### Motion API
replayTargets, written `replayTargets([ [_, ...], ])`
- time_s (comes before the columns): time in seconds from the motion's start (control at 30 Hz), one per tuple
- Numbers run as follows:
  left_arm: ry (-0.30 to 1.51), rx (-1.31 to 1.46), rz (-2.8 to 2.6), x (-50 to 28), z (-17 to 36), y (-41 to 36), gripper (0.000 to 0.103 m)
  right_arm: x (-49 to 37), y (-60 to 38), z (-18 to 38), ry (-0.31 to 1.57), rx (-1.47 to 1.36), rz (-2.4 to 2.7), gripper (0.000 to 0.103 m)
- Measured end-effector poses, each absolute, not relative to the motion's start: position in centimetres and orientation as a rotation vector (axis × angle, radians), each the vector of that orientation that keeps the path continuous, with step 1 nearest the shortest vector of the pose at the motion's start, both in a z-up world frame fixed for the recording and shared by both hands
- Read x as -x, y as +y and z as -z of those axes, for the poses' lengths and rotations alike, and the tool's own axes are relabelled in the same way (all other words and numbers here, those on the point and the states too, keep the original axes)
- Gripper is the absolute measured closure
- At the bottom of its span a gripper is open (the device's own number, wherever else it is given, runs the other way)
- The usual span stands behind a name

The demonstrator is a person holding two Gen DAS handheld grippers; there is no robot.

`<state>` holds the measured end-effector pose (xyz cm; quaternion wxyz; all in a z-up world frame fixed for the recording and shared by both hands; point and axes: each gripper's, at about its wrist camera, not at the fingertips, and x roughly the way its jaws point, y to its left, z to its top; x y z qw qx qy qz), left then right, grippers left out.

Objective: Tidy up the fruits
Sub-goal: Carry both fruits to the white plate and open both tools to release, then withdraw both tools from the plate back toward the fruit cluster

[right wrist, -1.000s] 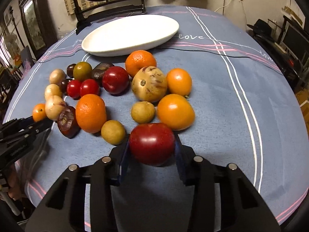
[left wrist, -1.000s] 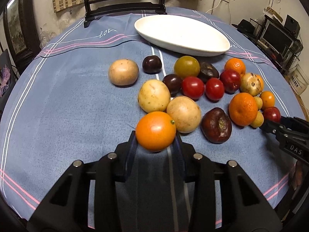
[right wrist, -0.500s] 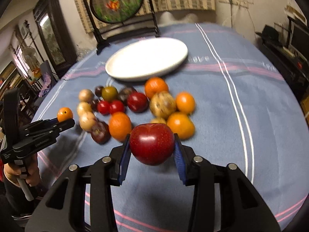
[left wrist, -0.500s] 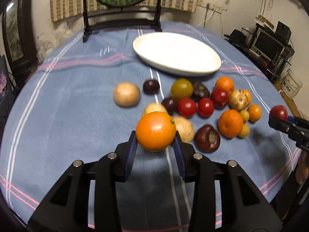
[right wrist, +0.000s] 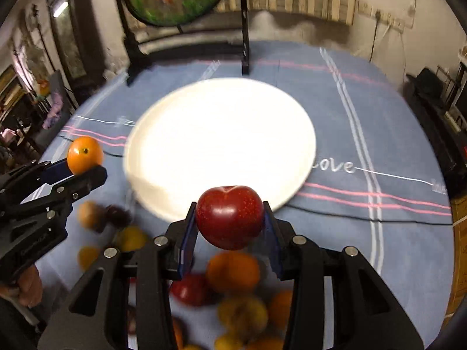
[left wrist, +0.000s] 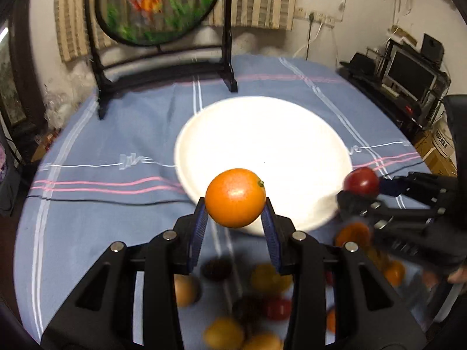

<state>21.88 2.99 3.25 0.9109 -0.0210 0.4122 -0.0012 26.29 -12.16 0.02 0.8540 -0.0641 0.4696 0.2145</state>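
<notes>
2 hand-held grippers hang above a round table draped in a blue cloth (left wrist: 87, 151), each carrying 1 piece of fruit toward a white plate (left wrist: 262, 134). The left gripper (left wrist: 235, 213) is clamped on an orange (left wrist: 235, 197), its blue-padded fingers (left wrist: 198, 227) pressing the fruit from both sides so that it sits clear of the cloth, just in front of the plate's near rim as the left wrist camera sees it. The right gripper (right wrist: 229, 221) is clamped in the same way on a dark red, apple-like fruit (right wrist: 229, 217), which is held off the cloth in front of the plate's near edge in its own view.

Each tool shows in the other's camera. From the left gripper, the right one enters at the right side, the red fruit at its tip beside the plate's rim. From the right gripper, the left one enters at the left side with the orange at its tip, just beside the plate's left rim, and part of a hand (right wrist: 27, 285) grips its handle at the lower left.

The plate lies ahead of both grippers. The loose fruit (right wrist: 233, 274), orange, yellow, red and dark pieces, lies blurred on the cloth below and behind the fingers. Beyond the plate, at the far edge of the table, stands a round painted screen (left wrist: 157, 5) in a dark frame.
</notes>
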Motion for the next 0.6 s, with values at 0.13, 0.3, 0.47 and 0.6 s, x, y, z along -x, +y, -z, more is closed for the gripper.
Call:
replayTargets([
  [0.13,0.943,0.034,-0.027,-26.4,-0.3,3.0,0.065,-28.8,-11.3,1.6,1.005,0.162,-0.438,0.061],
  [0.3,0.991,0.055,-0.091,-29.9,1.6,4.0,0.064,-31.5,-11.6,1.8,0.992,0.131,-0.405,0.052],
  [0.47,0.929,0.065,-0.117,-29.0,0.0,4.7,0.041,-30.7,-13.6,-0.9,0.88,0.072,-0.41,0.034],
  [0.6,0.897,0.002,-0.124,-26.1,-1.9,4.6,0.026,-27.0,-16.3,-2.6,0.854,0.033,-0.429,0.034],
])
